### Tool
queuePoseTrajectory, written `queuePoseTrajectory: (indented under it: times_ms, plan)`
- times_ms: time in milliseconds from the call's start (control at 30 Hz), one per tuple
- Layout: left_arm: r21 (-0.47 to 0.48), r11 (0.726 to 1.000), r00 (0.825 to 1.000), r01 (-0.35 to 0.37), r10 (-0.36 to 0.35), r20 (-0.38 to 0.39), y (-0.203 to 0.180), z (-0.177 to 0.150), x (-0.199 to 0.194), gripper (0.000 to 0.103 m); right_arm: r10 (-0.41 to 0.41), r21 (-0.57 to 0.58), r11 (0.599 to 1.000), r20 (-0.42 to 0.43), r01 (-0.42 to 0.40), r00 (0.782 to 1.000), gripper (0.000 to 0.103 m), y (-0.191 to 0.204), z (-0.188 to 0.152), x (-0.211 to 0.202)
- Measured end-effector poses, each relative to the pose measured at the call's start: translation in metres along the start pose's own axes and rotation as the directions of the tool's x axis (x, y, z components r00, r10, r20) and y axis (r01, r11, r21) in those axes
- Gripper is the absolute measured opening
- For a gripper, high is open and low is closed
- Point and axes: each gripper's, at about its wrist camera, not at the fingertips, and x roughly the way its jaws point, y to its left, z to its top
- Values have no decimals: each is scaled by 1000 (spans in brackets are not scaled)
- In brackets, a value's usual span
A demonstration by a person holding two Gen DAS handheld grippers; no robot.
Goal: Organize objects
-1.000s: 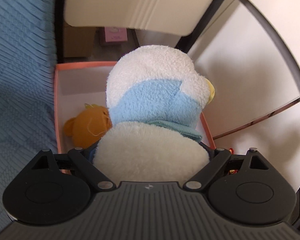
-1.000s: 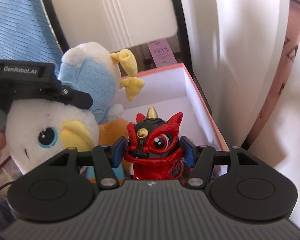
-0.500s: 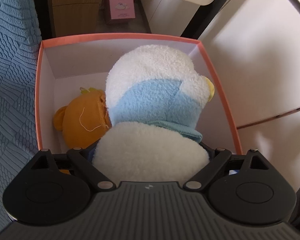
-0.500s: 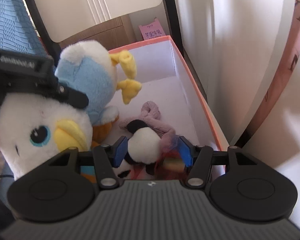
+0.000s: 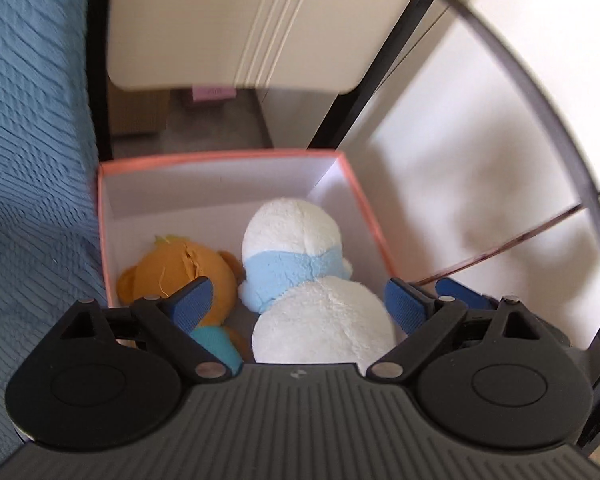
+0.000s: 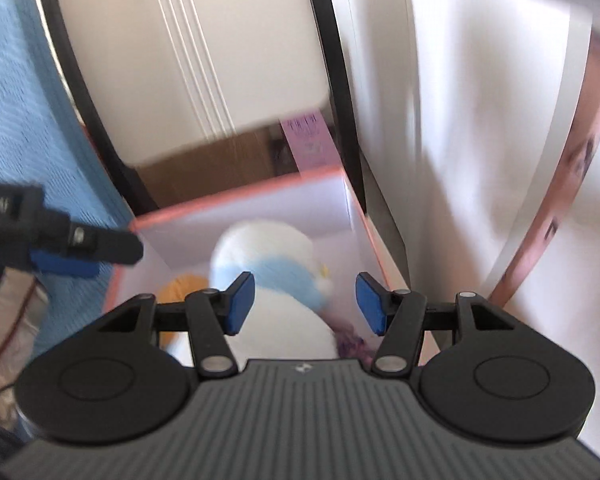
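Observation:
A white and light-blue duck plush (image 5: 304, 276) lies in the white box with an orange rim (image 5: 220, 157), beside an orange bear plush (image 5: 188, 272). My left gripper (image 5: 300, 304) is open and empty above the box, its blue pads (image 5: 192, 300) wide apart. My right gripper (image 6: 306, 302) is open and empty above the same box (image 6: 236, 204). In the right wrist view the duck (image 6: 268, 264) is blurred, with the orange plush (image 6: 180, 286) to its left and a pinkish toy (image 6: 352, 340) to its right. The left gripper also shows in the right wrist view, at the left edge (image 6: 60, 248).
A blue quilted bedspread (image 5: 32, 160) lies left of the box. A cream chair seat (image 5: 236, 24) with black legs (image 5: 380, 68) stands behind it. A pink carton (image 6: 306, 144) sits on the floor behind the box. A white wall or door (image 5: 480, 160) is to the right.
My left gripper opened, let go of the duck plush into the box, and pulled back. My right gripper, which held a red lion toy a second ago, is now open and empty.

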Motion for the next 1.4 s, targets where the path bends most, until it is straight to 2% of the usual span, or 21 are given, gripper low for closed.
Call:
queuePoseTrajectory:
  times_ms: [133,267,567,867,1067,1400]
  plan:
    - [6,1000,998,25,-26,65,0,-5,-45,95,20,3,1000,53,-20,998,59,17,16,-36]
    - [13,998,989,61,-62,134,2,-22,-95,95,70,29,997,64,-72,996,59,32,18,-71]
    - [43,996,974,74,-82,212,12,-76,-171,95,101,-22,995,89,-100,991,59,76,-12,-139]
    - [58,994,962,89,-101,252,21,-132,-200,95,112,-46,993,85,-108,990,59,101,-55,-171]
    - [78,996,954,50,-71,292,27,-166,-207,95,102,-66,993,75,-98,992,59,106,-85,-171]
    - [74,996,936,56,-78,343,34,-198,-211,95,71,-86,994,62,-66,996,62,113,-114,-168]
